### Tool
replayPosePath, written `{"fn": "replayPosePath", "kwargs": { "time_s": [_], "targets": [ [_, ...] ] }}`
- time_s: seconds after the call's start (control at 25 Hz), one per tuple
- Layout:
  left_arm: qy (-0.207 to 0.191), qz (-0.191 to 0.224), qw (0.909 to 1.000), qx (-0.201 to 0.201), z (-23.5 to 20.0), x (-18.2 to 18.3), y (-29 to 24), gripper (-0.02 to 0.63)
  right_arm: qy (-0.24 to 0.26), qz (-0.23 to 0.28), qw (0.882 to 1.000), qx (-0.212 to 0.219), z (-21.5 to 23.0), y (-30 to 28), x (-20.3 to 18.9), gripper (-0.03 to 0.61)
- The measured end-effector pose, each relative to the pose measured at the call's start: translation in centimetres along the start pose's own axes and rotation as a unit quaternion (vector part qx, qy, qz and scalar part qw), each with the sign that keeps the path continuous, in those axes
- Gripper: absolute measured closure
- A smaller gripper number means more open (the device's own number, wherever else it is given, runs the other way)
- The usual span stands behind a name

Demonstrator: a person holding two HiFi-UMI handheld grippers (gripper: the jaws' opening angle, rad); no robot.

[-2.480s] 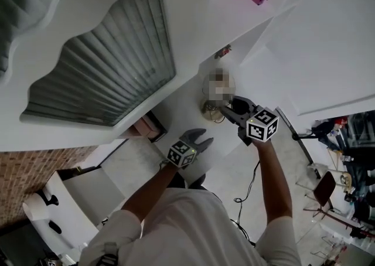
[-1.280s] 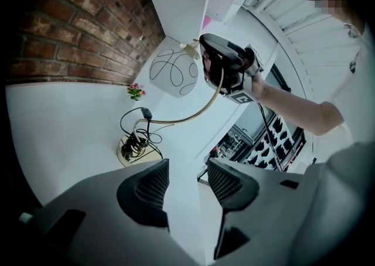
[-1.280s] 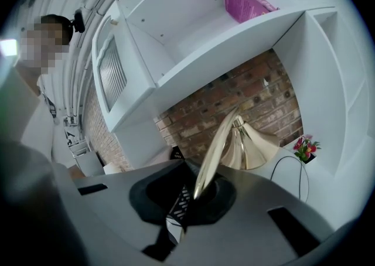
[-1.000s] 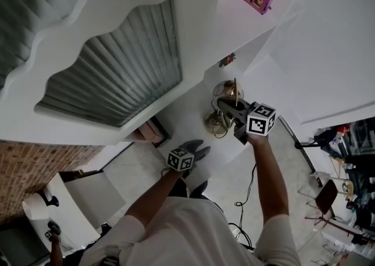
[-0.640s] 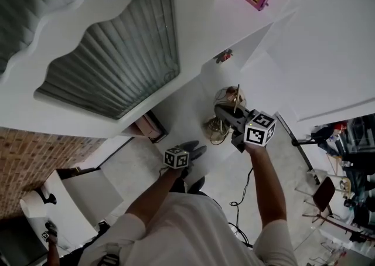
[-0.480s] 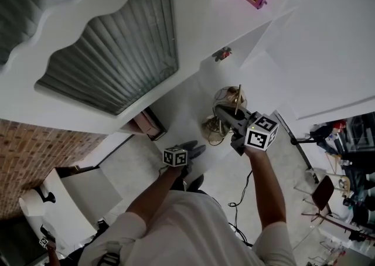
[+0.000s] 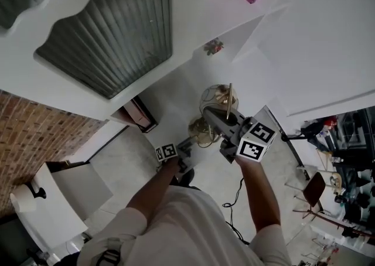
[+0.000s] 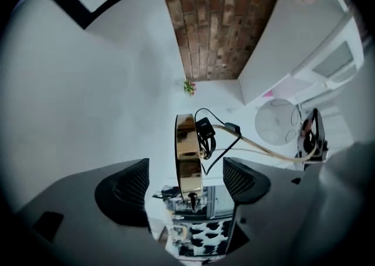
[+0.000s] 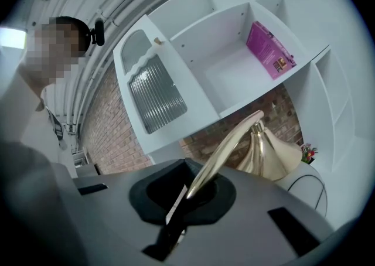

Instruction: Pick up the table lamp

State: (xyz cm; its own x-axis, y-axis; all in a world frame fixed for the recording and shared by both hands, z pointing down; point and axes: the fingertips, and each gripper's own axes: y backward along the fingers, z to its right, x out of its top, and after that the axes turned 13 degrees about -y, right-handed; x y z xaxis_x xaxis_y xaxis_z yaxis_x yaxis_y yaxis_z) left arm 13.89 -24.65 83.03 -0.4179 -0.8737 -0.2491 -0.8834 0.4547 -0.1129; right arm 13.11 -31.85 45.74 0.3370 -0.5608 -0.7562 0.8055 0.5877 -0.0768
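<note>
1. Right gripper view: the right gripper (image 9: 188, 195) has its fingers shut tight on the lamp (image 9: 265, 152), gripping the thin brass stem (image 9: 225, 145)
2. The stem rises out of the grip, curves over to the right and ends in the flared brass shade (image 9: 275, 162), which hangs just beyond the gripper body
3. Behind the lamp in that view stands a white shelf (image 9: 234, 74) with a purple box (image 9: 268, 48) in one bay and a ribbed glass door (image 9: 155, 95) on its left. A brick wall (image 9: 111, 136) shows below the shelf and small flowers (image 9: 307, 153) at the right edge
4. A person stands at the far left of that view
5. Left gripper view: the left gripper (image 8: 184, 184) has its fingers (image 8: 126, 191) wide apart and opening. The lamp's round brass base (image 8: 186, 139) shows edge-on between them and touches neither pad
6. A black cord (image 8: 206, 136) is bundled against the base, and the stem runs off from there to the right
7. Head view: both grippers reach out over the white table (image 7: 170, 103). The right one is further right, clamped on the stem between shade and base, and the left one is lower in the picture, just beside the base
8. The lamp is thus in the right gripper's hold, in front of the shelf and near the flowers; whether its base rests on the table or hangs clear, I cannot tell
</note>
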Motion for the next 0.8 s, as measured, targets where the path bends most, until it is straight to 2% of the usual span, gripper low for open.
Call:
{"fn": "replayPosePath", "kwargs": {
  "time_s": [0.08, 0.24, 0.32, 0.36, 0.44, 0.48, 0.6, 0.68, 0.8],
  "targets": [
    [0.018, 0.016, 0.9995, -0.02, 0.5, -0.3, 0.0, 0.225, 0.0, 0.002, 1.0, 0.008, -1.2, 0.2, -0.1, 0.568],
    [-0.007, 0.011, 0.999, -0.042, 1.7, -1.4, -0.2, 0.24, 0.003, -0.002, 1.0, 0.016, -3.1, 0.7, -0.6, 0.568],
    [-0.031, 0.01, 0.9986, -0.043, 1.9, -1.5, 0.2, 0.287, 0.004, -0.004, 1.0, 0.02, -3.9, 1.0, -1.0, 0.568],
    [-0.028, 0.015, 0.998, -0.054, 2.3, -1.7, 0.3, 0.328, 0.006, -0.007, 1.0, 0.021, -4.2, 1.1, -1.3, 0.568],
    [0.005, 0.032, 0.9944, -0.101, 4.2, -2.2, 0.4, 0.388, 0.008, -0.013, 1.0, 0.025, -5.0, 1.5, -1.9, 0.568],
    [0.011, 0.036, 0.9931, -0.111, 4.8, -2.6, 0.5, 0.399, 0.011, -0.016, 0.999, 0.027, -5.4, 1.7, -2.2, 0.568],
    [-0.013, 0.026, 0.9957, -0.087, 4.4, -3.8, 1.3, 0.42, 0.026, -0.022, 0.999, 0.032, -6.6, 2.3, -2.7, 0.568],
    [-0.019, 0.025, 0.9956, -0.089, 4.9, -4.3, 1.9, 0.434, 0.037, -0.024, 0.998, 0.035, -7.5, 2.9, -2.9, 0.568],
    [-0.032, 0.021, 0.9948, -0.095, 6.0, -5.2, 2.7, 0.421, 0.048, -0.025, 0.998, 0.04, -8.7, 4.0, -3.1, 0.568]
  ]
}}
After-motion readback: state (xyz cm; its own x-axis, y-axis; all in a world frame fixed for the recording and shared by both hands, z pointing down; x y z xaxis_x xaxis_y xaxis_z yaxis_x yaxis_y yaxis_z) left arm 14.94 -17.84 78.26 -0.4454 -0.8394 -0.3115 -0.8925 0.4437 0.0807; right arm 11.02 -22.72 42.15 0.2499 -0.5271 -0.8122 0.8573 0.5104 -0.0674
